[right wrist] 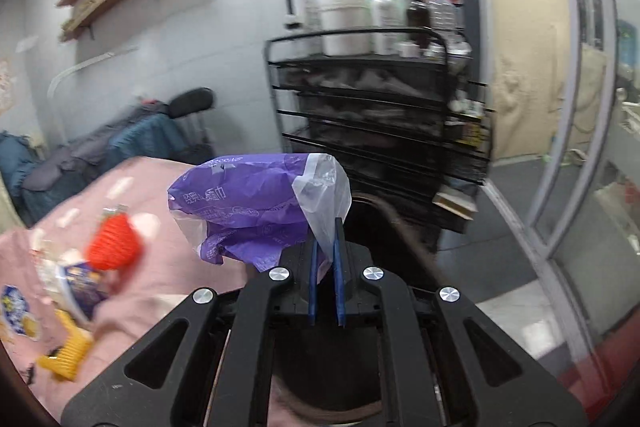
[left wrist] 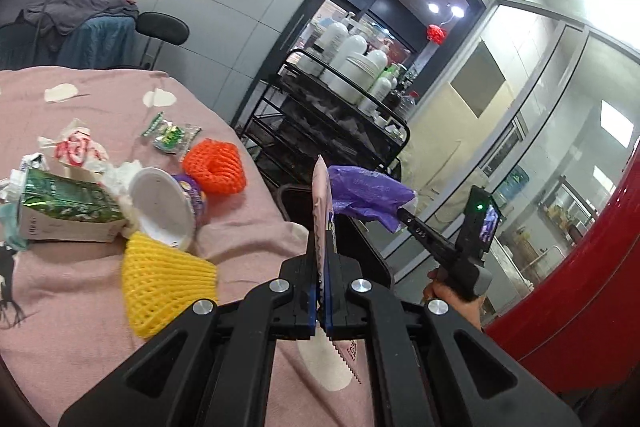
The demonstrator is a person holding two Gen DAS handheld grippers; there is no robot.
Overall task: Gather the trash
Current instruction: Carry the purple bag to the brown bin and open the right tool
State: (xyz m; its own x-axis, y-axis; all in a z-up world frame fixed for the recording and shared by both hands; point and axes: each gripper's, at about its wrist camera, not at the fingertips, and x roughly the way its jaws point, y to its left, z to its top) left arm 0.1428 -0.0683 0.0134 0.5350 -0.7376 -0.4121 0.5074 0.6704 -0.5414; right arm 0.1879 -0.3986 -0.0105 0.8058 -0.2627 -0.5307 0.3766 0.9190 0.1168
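Observation:
My left gripper [left wrist: 322,251] is shut on a flat pink snack wrapper [left wrist: 321,199] held on edge over the table's right edge. My right gripper [right wrist: 326,247] is shut on a crumpled purple plastic bag [right wrist: 248,203], also seen in the left wrist view [left wrist: 366,195] just right of the wrapper. Below them stands a black bin [right wrist: 396,223]. Trash lies on the pink tablecloth [left wrist: 72,287]: a yellow foam net [left wrist: 164,287], an orange foam net [left wrist: 216,167], a white cup [left wrist: 164,203], a green carton [left wrist: 64,207], small green wrappers [left wrist: 172,135].
A black wire cart [right wrist: 380,115] with white bottles stands behind the bin. A black chair with clothes [left wrist: 100,27] is at the far side of the table. A red object [left wrist: 580,287] is at the right. Glass doors [right wrist: 580,107] are on the right.

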